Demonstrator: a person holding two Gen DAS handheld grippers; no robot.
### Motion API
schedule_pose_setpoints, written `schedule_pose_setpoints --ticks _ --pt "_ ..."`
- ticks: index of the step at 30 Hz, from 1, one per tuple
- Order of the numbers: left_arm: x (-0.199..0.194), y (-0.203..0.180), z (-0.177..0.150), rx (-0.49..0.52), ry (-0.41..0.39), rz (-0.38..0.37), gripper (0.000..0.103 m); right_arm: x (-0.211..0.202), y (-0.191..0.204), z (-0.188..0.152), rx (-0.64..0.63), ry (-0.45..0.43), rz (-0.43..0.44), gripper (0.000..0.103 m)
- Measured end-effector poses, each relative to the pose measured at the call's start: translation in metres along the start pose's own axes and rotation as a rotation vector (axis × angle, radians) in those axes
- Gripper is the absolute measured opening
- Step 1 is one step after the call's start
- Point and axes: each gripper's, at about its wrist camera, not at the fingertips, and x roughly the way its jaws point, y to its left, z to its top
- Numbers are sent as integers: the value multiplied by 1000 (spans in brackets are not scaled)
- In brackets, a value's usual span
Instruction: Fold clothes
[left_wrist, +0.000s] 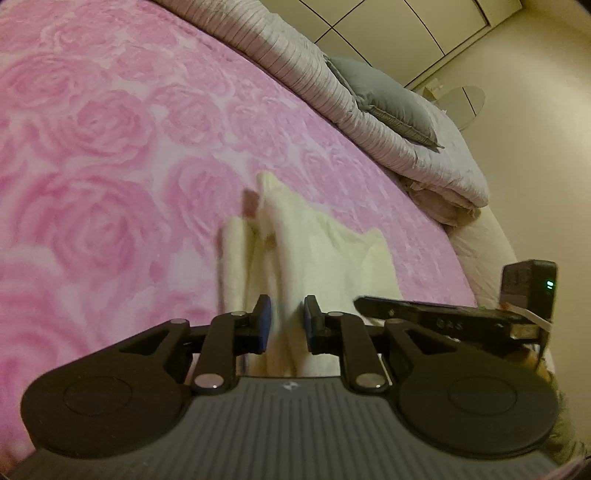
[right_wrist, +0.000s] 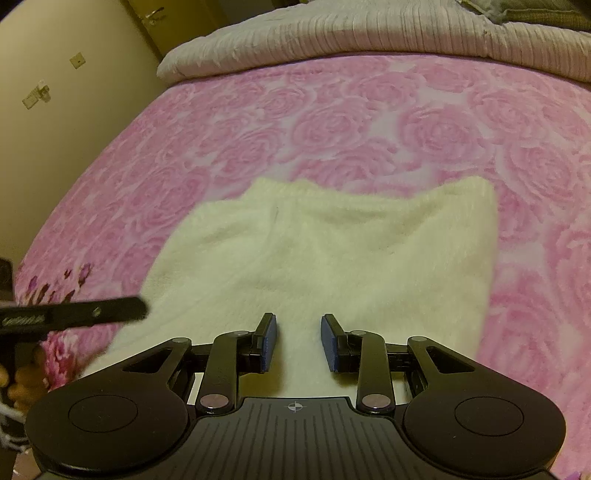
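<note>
A cream fuzzy garment (right_wrist: 325, 254) lies mostly flat on the pink rose-patterned bedspread (right_wrist: 332, 122). In the left wrist view the same garment (left_wrist: 314, 251) shows bunched in upright folds, blurred. My left gripper (left_wrist: 287, 317) has cream fabric running between its blue pads, which stand a small gap apart. My right gripper (right_wrist: 298, 338) is open just above the garment's near edge, with nothing between its pads. The right gripper's body (left_wrist: 443, 317) shows at the right of the left wrist view, and the left gripper's finger (right_wrist: 74, 314) at the left of the right wrist view.
A folded ribbed grey-pink duvet (left_wrist: 351, 99) lies along the bed's far side with a grey pillow (left_wrist: 388, 96) on it. The same duvet (right_wrist: 369, 33) shows in the right wrist view. Cream walls and cupboard doors (left_wrist: 406, 29) lie beyond.
</note>
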Motion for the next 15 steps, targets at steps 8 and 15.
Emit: schedule_pose_setpoints --ticks 8,15 --pt "-32 -1 -30 -62 -22 4 14 -5 9 -5 -10 -29 -53 31" --pt "-42 -8 -40 -56 -5 18 14 -47 9 -29 17 -127 -63 31"
